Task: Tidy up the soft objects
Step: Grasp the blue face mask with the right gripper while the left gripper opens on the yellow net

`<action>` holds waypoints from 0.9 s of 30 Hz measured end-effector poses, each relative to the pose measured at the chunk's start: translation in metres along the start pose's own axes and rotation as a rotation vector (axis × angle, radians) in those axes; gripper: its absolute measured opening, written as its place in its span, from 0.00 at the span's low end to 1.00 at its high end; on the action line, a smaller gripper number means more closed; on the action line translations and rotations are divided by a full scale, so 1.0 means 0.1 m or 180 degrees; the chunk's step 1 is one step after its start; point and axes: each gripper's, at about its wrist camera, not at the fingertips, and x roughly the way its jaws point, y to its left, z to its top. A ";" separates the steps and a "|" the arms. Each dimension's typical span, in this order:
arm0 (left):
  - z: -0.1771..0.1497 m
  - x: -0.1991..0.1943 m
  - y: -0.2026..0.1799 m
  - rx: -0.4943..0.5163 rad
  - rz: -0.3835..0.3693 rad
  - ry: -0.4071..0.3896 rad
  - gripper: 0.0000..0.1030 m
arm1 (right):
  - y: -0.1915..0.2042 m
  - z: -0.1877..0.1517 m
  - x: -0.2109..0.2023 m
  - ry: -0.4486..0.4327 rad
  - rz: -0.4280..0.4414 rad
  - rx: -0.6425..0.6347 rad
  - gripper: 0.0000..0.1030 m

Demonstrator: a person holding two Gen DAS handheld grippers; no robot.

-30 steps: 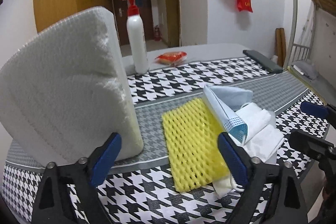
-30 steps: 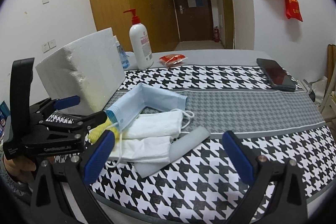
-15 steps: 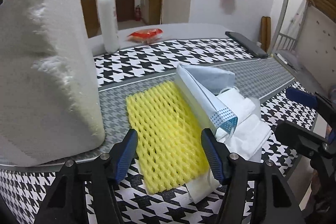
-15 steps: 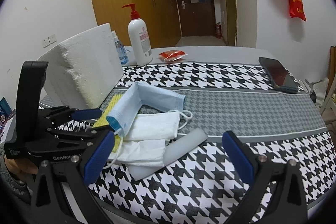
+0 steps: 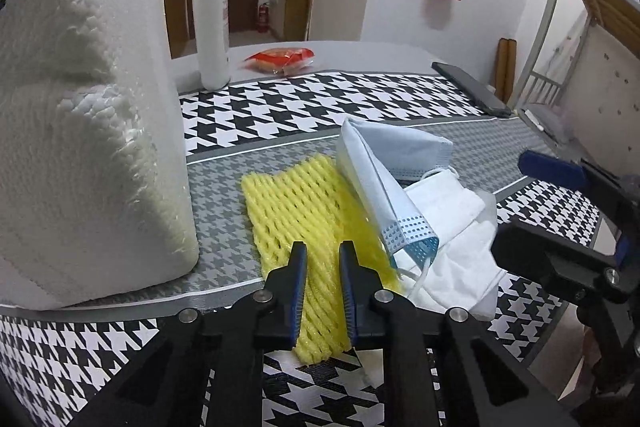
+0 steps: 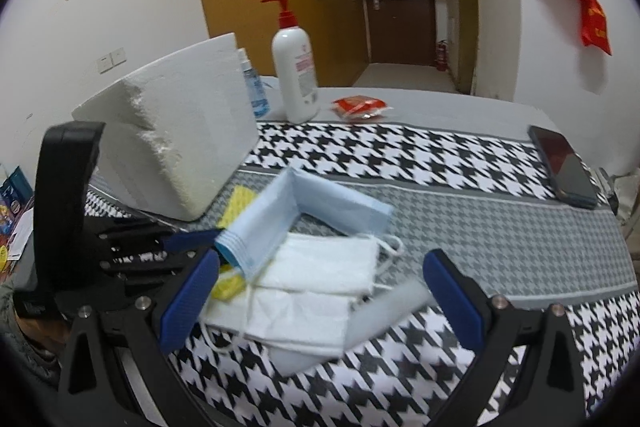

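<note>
A yellow foam net (image 5: 308,211) lies flat on the houndstooth cloth. My left gripper (image 5: 323,255) has closed on its near end, the blue pads pinching the net between them. A folded blue mask (image 5: 384,167) leans over the net's right edge, on top of white masks (image 5: 448,223). A big white foam block (image 5: 80,115) stands at the left. My right gripper (image 6: 320,291) is open above the white masks (image 6: 320,267) and a pale foam strip (image 6: 380,311), holding nothing. The left gripper shows at the left of the right wrist view (image 6: 188,243).
A white pump bottle (image 5: 210,15), a small spray bottle (image 6: 252,87) and a red snack packet (image 5: 280,59) stand at the back of the table. A dark phone (image 6: 564,167) lies at the far right. The table's front edge is close below both grippers.
My left gripper has moved forward and right from the foam block to the yellow net, and its jaws have closed from wide open onto the net's near end. The right gripper barely moved.
</note>
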 end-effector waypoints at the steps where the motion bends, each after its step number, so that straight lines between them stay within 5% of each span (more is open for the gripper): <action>1: 0.00 -0.01 -0.01 0.0012 0.0035 -0.0014 0.13 | 0.03 0.03 0.02 0.0006 0.0029 -0.0028 1.00; 16: -0.07 -0.23 0.18 -0.0032 0.0149 -0.0144 0.10 | 0.22 0.26 0.39 0.0281 0.0309 -0.0195 0.98; 21: -0.16 -0.30 0.28 -0.0092 0.0204 -0.0129 0.10 | 0.24 0.24 0.49 0.0404 0.0267 -0.0214 0.71; 23: -0.19 -0.33 0.30 -0.0100 0.0202 -0.0126 0.10 | 0.24 0.22 0.54 0.0446 0.0256 -0.0214 0.68; 27: -0.23 -0.38 0.31 -0.0113 0.0163 -0.0158 0.10 | 0.24 0.21 0.58 0.0500 0.0332 -0.0195 0.34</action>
